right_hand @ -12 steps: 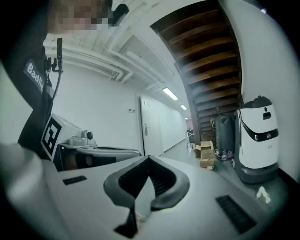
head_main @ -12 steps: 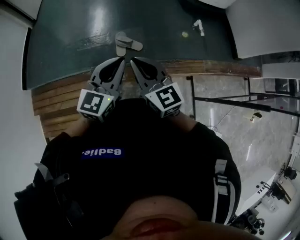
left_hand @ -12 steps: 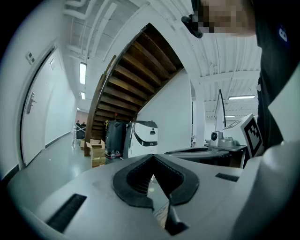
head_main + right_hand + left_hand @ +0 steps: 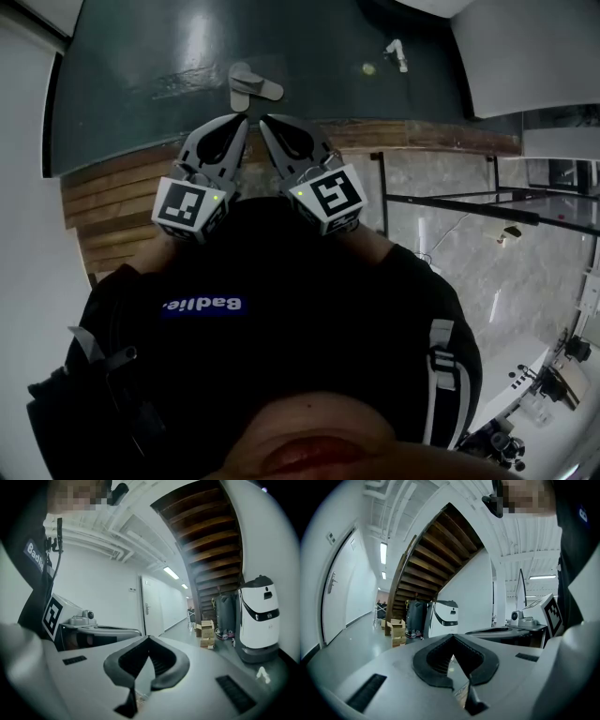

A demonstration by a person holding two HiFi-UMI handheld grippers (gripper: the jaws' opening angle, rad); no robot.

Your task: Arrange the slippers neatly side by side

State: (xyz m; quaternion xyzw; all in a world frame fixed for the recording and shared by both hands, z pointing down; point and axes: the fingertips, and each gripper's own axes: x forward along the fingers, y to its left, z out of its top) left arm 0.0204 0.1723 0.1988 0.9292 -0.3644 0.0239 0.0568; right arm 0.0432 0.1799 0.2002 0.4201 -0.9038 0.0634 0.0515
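Two grey slippers point(image 4: 251, 86) lie close together on the dark floor, one slanting away from the other, just beyond my gripper tips in the head view. I hold both grippers close to my chest with their tips nearly touching. The left gripper point(image 4: 240, 122) and the right gripper point(image 4: 266, 122) have their jaws together with nothing between them. In the left gripper view the left gripper point(image 4: 453, 637) points out across the room, away from the slippers, and so does the right gripper point(image 4: 149, 638) in its own view. Neither gripper view shows the slippers.
Wooden boards point(image 4: 112, 202) border the dark floor below the grippers. A small white object point(image 4: 398, 54) and a yellowish spot point(image 4: 368, 68) lie further off on the floor. A black-framed rack point(image 4: 450, 202) stands at the right. Ahead are a white robot point(image 4: 255, 616), cardboard boxes point(image 4: 396, 630) and a staircase point(image 4: 436, 555).
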